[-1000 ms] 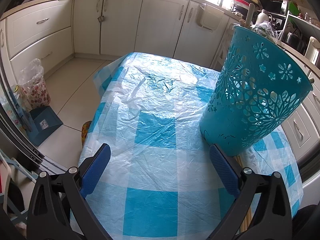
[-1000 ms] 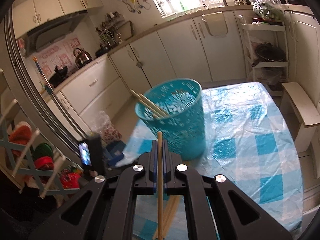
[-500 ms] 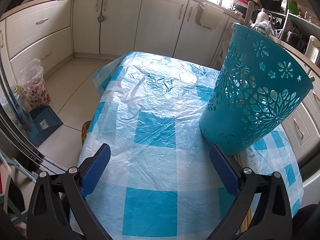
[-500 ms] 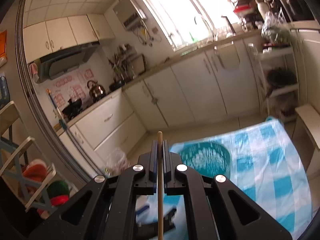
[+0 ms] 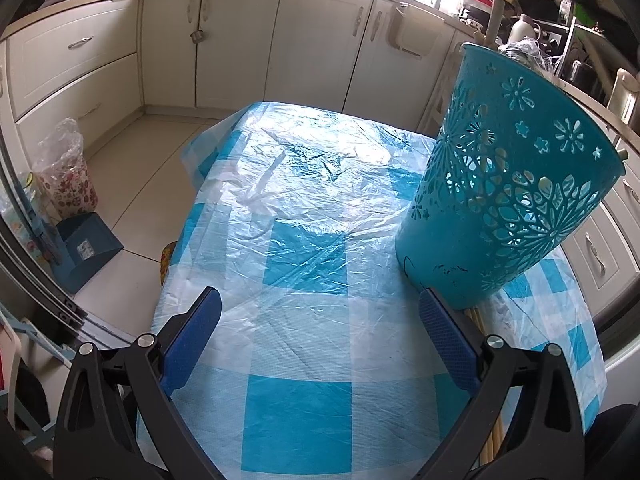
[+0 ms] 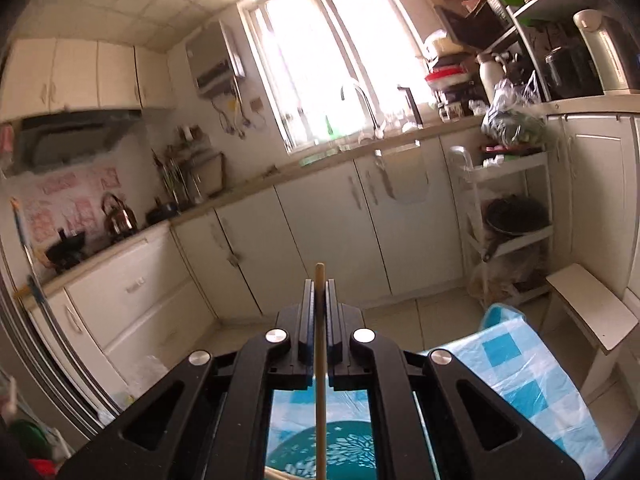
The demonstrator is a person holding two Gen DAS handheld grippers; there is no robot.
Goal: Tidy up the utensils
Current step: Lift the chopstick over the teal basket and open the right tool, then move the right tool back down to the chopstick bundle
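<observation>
My right hand-held gripper (image 6: 319, 292) is pressed together on a single wooden chopstick (image 6: 319, 360), pinching it partway along its shaft so a short tip stands out past the pads and the rest runs back toward me. I judge the stick light, stiff and smooth, so it can pivot or slide in a flat-pad grip; holding it nearer the middle seems the steadier choice. Just below it, between the gripper's arms, I see the open mouth of the teal basket (image 6: 340, 456), so the stick hangs above its target.

My left hand-held gripper (image 5: 320, 332) is spread wide and holds nothing, hovering over the checked plastic cloth on the tabletop (image 5: 288, 400). The cloth is thin, wrinkled and glossy, so I expect anything on it to skid. Just beside my right pad, more chopsticks (image 5: 476, 316) lie on the cloth, their ends tucked against the basket's base. The teal basket (image 5: 504, 184) stands upright there, tall, cut through with flower holes, and probably light enough to tip if nudged. A stick end could catch in those holes.

Beyond the tabletop are the floor, white cabinets (image 5: 312, 40) and a cluttered counter, well apart from my work.
</observation>
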